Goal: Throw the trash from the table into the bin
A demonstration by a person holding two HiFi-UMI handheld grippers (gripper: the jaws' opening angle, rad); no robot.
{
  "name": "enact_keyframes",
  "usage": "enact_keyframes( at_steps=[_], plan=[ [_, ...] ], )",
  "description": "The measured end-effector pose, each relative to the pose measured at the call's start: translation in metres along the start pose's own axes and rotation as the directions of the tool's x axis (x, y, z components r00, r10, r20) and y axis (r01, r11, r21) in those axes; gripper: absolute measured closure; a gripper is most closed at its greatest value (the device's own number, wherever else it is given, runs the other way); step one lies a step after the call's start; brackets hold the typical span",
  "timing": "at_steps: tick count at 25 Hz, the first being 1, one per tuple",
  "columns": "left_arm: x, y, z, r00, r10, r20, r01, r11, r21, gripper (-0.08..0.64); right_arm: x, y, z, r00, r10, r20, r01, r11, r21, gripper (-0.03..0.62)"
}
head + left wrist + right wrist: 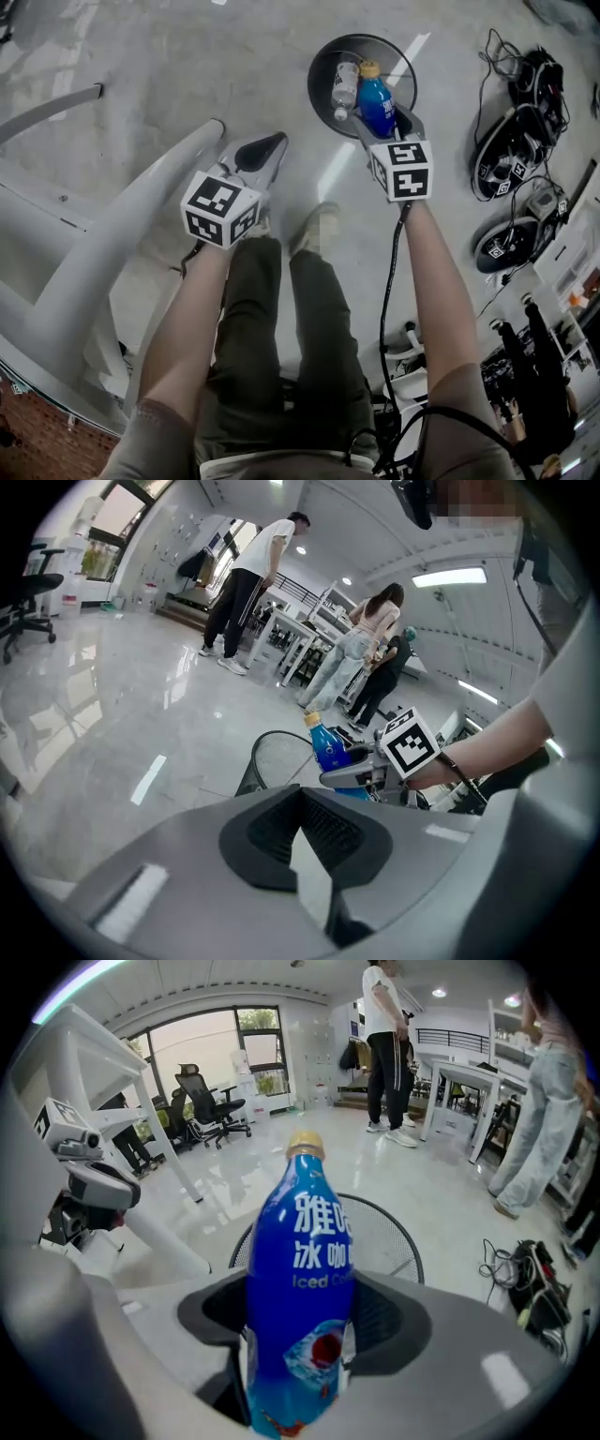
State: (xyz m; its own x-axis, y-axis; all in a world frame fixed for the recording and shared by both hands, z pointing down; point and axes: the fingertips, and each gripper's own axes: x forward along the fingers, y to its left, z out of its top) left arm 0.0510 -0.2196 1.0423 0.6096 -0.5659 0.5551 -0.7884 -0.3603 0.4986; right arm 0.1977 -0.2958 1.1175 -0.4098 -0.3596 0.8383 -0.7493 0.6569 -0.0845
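Gripping a blue bottle point(300, 1269) low on its body with the right gripper point(300, 1340), spread wide to take the round girth and pressed against both sides. Pointing the yellow cap away and downward, toward the mouth of a black mesh bin point(317, 70) standing on the floor. Seen from the head view, hanging over the right part of that bin's opening, apparently clear of the rim, though hard to say for sure. Already lying inside: a clear bottle point(345, 84).

Probably a thin plastic bottle, so stiff enough to hold shape but likely to dent under a hard squeeze. Wrapped in a glossy sleeve, hence smooth and likely slippery between two pads. Impossible to tell how much liquid hides behind the wrap; light if empty, noticeably heavier and nose-down if full. Held near the base, so prone to swing or pivot about the pads. Better taken around the broad middle for carrying; fine as gripped for a plain drop. Not fragile, so no harm expected from a short fall.

Carrying nothing in the left gripper point(300, 799), pressed together at the tips. Hanging well to the left of the bin, near a white table leg point(141, 216).
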Motion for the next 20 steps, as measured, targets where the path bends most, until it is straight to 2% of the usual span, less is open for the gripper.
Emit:
enact_keyframes(
  at_steps=[4,11,20],
  plan=[
    [0.005,0.006,-0.003,1.000,-0.003,0.002,0.003,1.000,-0.006,0.560,0.010,-0.002,-0.015,0.999,0.012,-0.050,-0.010,0.999,0.048,0.288],
    [0.006,0.007,-0.009,1.000,-0.022,0.000,0.022,1.000,-0.003,0.560,0.017,0.006,-0.023,0.996,-0.007,-0.088,0.007,1.000,0.006,0.273],
    [0.001,0.017,-0.015,1.000,-0.019,-0.011,0.018,1.000,-0.011,0.560,0.021,0.014,-0.028,0.993,-0.005,-0.117,0.008,1.000,0.029,0.272]
  ],
)
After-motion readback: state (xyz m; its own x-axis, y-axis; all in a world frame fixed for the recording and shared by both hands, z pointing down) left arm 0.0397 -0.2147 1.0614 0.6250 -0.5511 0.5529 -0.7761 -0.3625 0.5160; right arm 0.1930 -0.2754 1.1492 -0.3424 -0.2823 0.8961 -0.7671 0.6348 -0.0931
